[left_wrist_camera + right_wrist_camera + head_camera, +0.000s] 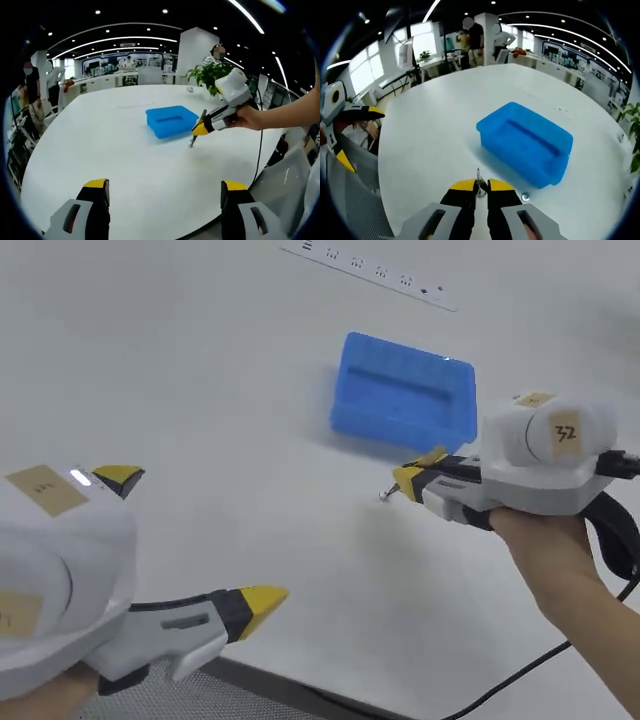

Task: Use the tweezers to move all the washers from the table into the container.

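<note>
Pinching one tweezers (479,180), one container (519,159), one washer (525,197)

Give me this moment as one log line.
left gripper open, over table edge | right gripper shut on tweezers, angled down to table | blue container beside tweezers

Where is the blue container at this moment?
In the head view the container sits on the white table, right of centre, just beyond the right gripper, which holds the tweezers.
</note>
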